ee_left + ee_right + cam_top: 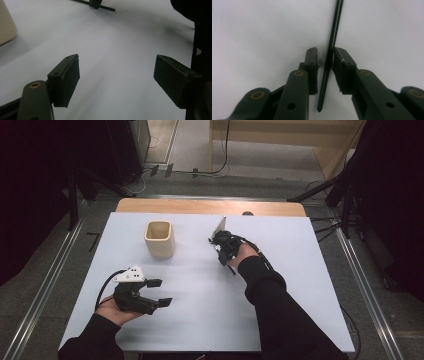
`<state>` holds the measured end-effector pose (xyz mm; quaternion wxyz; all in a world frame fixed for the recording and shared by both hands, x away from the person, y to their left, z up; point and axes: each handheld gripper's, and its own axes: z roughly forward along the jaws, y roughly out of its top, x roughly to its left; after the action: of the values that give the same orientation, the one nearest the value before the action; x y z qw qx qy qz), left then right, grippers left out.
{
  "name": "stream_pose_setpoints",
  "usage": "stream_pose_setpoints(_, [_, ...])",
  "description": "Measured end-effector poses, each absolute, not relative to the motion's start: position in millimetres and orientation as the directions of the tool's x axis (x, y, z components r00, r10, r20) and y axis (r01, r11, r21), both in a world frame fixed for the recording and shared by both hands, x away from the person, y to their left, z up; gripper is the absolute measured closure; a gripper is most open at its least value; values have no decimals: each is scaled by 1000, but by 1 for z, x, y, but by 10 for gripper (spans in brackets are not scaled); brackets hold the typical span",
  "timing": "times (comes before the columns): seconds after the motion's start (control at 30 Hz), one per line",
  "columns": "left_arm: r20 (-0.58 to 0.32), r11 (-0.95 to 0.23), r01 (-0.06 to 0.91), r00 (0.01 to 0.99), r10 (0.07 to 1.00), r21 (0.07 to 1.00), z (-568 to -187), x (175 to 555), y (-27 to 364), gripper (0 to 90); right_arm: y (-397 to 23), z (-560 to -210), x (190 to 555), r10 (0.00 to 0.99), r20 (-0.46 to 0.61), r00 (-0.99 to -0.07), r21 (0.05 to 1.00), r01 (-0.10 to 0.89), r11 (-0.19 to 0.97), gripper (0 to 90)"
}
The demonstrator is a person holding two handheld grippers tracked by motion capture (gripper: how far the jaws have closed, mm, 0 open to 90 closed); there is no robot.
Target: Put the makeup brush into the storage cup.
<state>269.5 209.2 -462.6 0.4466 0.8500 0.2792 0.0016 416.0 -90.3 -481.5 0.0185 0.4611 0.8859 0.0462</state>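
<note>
- stick, a thin black rod, is lying flat on the white table, and its long axis is running straight along the line of the right gripper, lengthways through the gap between the jaws.
- right gripper is sitting just right of the cream cup, near the cup's level on the table, with its jaws straddling the stick.
- the jaws are standing narrowly apart: one pad looks to be touching the stick, the other is showing a slim gap, so they are not yet clamping it.
- judging by this, the coming move is probably a final squeeze, and since the rod is lying parallel to the jaws it may be slipping lengthwise once lifted.
- left gripper is waiting in front of the cup, on the person's side, with its jaws spread wide and nothing between them.
- seen from the left gripper, the cup is standing off to one side and bare table is lying ahead.
- the right hand is clearly nearer the stick.
</note>
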Motion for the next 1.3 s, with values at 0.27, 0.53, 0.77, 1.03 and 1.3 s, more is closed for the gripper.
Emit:
stream_pose_setpoints(0.27, [-247,-448,474,845,475,758,-463,270,209,215,-91,-481,419,847,30,-531,82,846,528,870])
stream_pose_setpoints(0.53, [-249,-445,476,843,477,758,-463,270,209,215,-100,-474,422,861,88,-502,101,864,493,872])
stream_pose_setpoints(0.77, [-255,-437,484,837,485,758,-462,271,209,214,-112,-455,418,854,148,-499,146,865,480,872])
stream_pose_setpoints(1.03, [-254,-435,486,834,490,758,-462,271,208,214,-124,-441,405,829,232,-509,194,859,474,872])
stream_pose_setpoints(1.3, [-280,-416,511,820,500,753,-461,272,208,214,-136,-436,388,801,289,-525,231,850,474,872])
